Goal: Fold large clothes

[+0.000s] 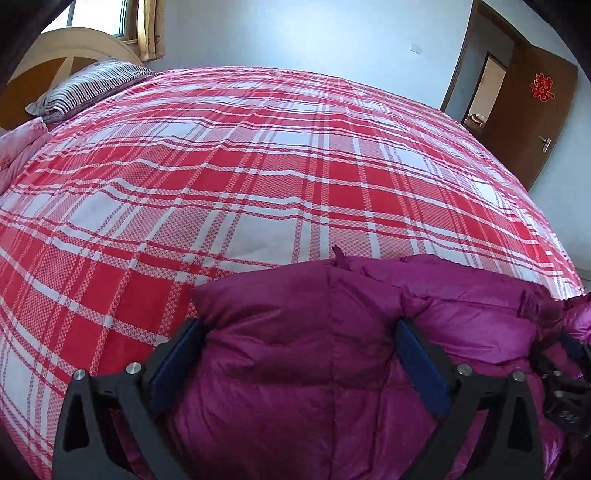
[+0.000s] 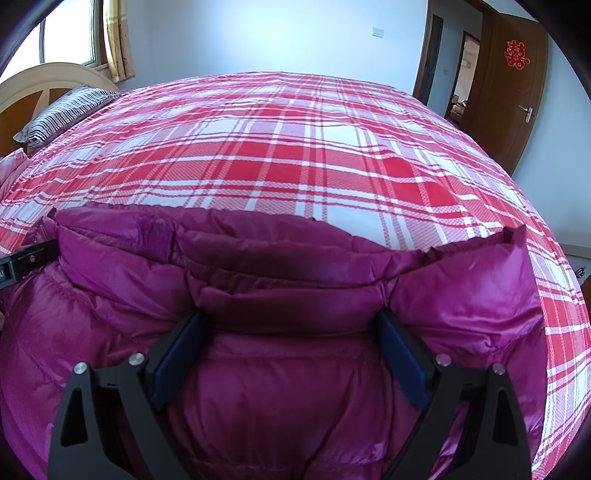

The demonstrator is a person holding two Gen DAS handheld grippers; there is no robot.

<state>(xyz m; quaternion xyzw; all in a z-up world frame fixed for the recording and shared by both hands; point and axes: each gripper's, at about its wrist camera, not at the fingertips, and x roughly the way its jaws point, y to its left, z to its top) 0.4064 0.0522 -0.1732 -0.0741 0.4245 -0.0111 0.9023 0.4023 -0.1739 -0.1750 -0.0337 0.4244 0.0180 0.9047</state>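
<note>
folding: we work a magenta puffer coat at the plaid bed's near edge.
left gripper: jaws apart, straddling padding.
right gripper: likewise.
risk: we judge the slick shell slips out if we pinch shallow.

Red plaid bed, striped pillow, pale walls, sunlit window, open wooden door

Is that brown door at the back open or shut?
Open. The brown door stands swung away from its frame, and another room shows through the doorway.

A glossy magenta puffer jacket lies on a red-and-white plaid bedspread near a striped pillow.
</note>
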